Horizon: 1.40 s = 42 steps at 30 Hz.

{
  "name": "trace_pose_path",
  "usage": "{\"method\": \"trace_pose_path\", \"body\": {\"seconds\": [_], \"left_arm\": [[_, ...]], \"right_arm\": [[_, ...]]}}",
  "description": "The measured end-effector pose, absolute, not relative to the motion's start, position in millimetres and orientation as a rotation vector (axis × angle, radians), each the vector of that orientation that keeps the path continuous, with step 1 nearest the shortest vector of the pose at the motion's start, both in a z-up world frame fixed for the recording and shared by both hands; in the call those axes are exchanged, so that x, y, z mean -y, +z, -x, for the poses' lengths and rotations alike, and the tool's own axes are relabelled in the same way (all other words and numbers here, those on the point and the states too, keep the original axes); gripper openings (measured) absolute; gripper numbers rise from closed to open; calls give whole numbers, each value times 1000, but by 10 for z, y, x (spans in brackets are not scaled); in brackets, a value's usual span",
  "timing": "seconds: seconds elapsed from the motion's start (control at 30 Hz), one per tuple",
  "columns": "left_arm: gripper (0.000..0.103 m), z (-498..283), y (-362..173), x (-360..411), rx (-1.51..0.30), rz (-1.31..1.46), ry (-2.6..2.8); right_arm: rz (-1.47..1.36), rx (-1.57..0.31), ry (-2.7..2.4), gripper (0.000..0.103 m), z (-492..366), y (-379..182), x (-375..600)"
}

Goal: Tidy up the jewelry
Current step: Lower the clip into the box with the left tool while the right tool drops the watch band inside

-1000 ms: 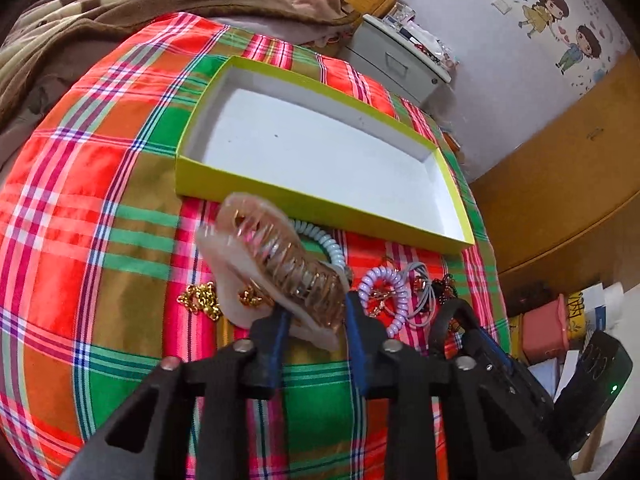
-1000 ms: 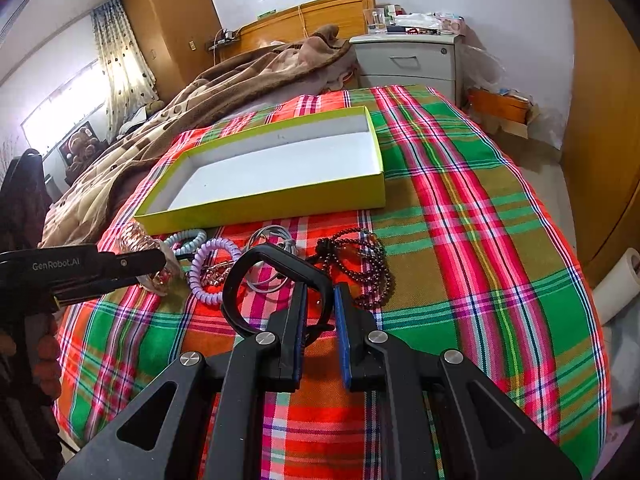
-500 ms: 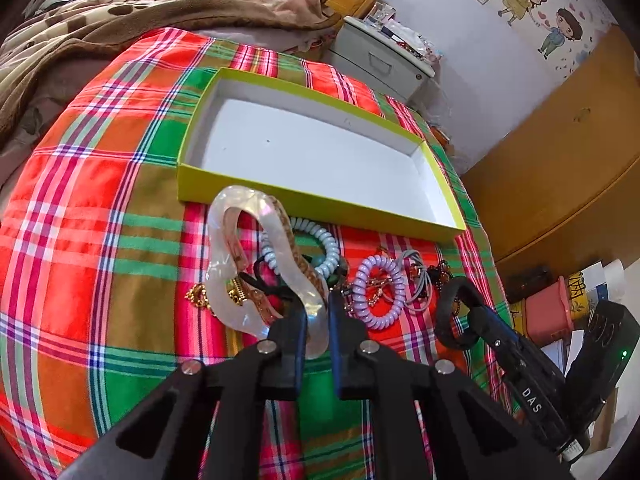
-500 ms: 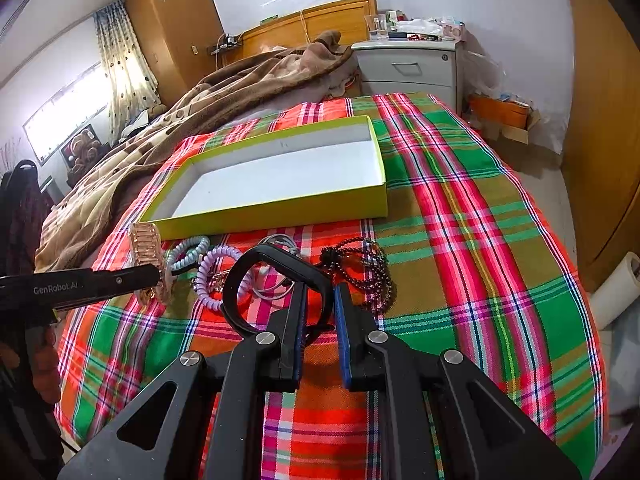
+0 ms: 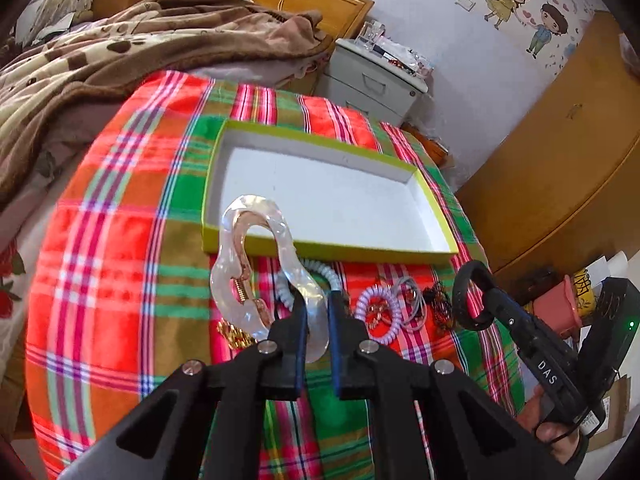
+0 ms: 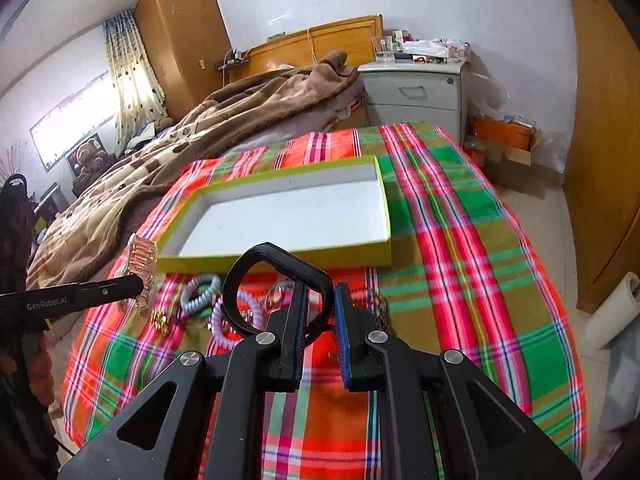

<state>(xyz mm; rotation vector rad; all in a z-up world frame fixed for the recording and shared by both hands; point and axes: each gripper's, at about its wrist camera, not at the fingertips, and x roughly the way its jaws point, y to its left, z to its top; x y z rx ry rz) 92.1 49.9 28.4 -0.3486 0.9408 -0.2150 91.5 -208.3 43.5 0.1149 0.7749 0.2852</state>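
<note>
My left gripper (image 5: 317,312) is shut on a clear pearly hair claw clip (image 5: 256,268) and holds it up above the plaid cloth, just in front of the yellow-green box (image 5: 328,246); the clip also shows in the right wrist view (image 6: 141,274). My right gripper (image 6: 320,300) is shut on a black bangle (image 6: 276,288), lifted above the jewelry pile; the bangle also shows in the left wrist view (image 5: 474,300). The box (image 6: 280,258) has a white, empty inside. On the cloth lie spiral hair ties (image 6: 200,288), a gold chain (image 6: 160,318) and a dark bead bracelet (image 6: 378,308).
The plaid cloth (image 6: 460,240) covers the bed end. A brown blanket (image 6: 180,152) is heaped at the back left. A grey nightstand (image 6: 416,92) stands behind, with a wooden wardrobe (image 6: 608,160) on the right. A paper roll (image 6: 612,312) lies on the floor.
My left gripper has lifted the hair clip off the cloth and turned it upright. My right gripper has risen a little with the bangle. Both views have pulled back from the box.
</note>
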Motion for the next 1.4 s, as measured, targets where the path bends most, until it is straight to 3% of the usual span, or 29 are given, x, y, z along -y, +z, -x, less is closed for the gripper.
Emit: {"method": "trace_pose_path", "body": {"seconds": [0.47,0.9,1.4], "left_arm": [[10,-1611,526,-616,-918,280,-227],[10,-2286,164,-633,-999,285,-230],[10,-2533,-13,-453,-1058,200,-219]], "right_arm": [[-97,-773,273,14,-1709,637,2074],[-64,-879,249,14,-2512,314,1982],[12,-959,257,14,-2834,46,1778]]}}
